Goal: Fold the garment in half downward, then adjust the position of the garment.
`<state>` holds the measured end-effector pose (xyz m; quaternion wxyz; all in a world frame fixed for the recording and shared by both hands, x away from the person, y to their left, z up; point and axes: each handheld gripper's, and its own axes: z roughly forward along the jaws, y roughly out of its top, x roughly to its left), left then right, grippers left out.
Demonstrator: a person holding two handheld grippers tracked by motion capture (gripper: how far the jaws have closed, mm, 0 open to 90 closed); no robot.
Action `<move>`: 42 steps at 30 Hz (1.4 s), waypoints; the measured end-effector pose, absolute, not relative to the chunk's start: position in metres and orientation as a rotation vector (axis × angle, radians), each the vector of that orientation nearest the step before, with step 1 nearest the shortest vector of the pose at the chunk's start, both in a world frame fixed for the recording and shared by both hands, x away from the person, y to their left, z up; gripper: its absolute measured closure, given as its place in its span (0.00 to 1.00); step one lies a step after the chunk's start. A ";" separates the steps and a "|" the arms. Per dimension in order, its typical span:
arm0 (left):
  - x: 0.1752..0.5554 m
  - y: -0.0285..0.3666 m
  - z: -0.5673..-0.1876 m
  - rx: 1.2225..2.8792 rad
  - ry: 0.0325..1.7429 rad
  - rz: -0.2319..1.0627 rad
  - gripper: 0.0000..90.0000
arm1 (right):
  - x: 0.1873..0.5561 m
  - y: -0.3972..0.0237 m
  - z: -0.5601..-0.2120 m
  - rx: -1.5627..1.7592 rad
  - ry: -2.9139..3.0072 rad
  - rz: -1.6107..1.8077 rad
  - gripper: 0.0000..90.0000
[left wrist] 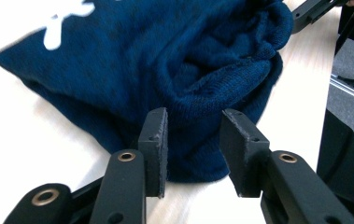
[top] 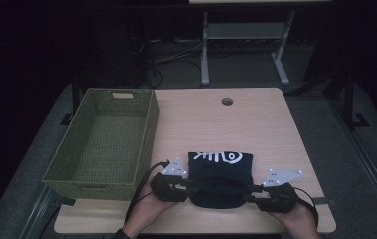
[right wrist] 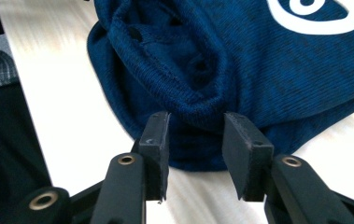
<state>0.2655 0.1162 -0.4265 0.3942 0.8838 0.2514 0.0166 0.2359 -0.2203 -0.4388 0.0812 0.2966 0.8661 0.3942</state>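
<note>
In the high view, a folded dark blue garment point(top: 219, 177) with a white print lies on the wooden table point(top: 255, 124), near the edge at 6 o'clock and a little right of the middle. The left gripper point(top: 185, 186) is at the garment's 9 o'clock side and the right gripper point(top: 251, 194) at its 3 o'clock side, each held by a hand; from here I cannot tell how wide the jaws stand. A green woven basket point(top: 148, 130) stands on the table at 9 o'clock from the garment, near it but apart. In the left gripper view, the two black jaws stand apart, and a rolled fold of the garment point(left wrist: 165, 60) lies between and just beyond them; the pads do not press on it. The other gripper's jaw tip shows at 1 o'clock, at the far end of the cloth. In the right gripper view, the jaws are also parted, with the thick hem of the garment point(right wrist: 240, 65) in the gap between them and no squeeze on the cloth.
</note>
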 end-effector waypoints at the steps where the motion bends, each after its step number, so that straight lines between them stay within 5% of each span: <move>1: 0.264 0.117 -0.427 2.244 0.639 0.042 0.69 | 0.234 -0.221 -0.439 0.889 2.596 1.169 0.67; 9: 0.255 0.124 -0.429 2.237 0.653 0.037 0.70 | 0.222 -0.223 -0.440 0.887 2.596 1.175 0.66; 13: 0.257 0.128 -0.419 2.204 0.658 0.068 0.81 | 0.223 -0.230 -0.433 0.896 2.555 1.210 0.69; 20: 0.273 0.128 -0.398 2.175 0.705 0.175 1.00 | 0.243 -0.242 -0.420 0.928 2.485 1.254 0.91; 23: 0.284 0.124 -0.392 2.179 0.726 0.215 1.00 | 0.252 -0.242 -0.418 0.929 2.470 1.260 1.00; 42: 0.357 0.076 -0.413 2.210 0.821 0.229 1.00 | 0.275 -0.206 -0.430 0.829 2.586 1.295 1.00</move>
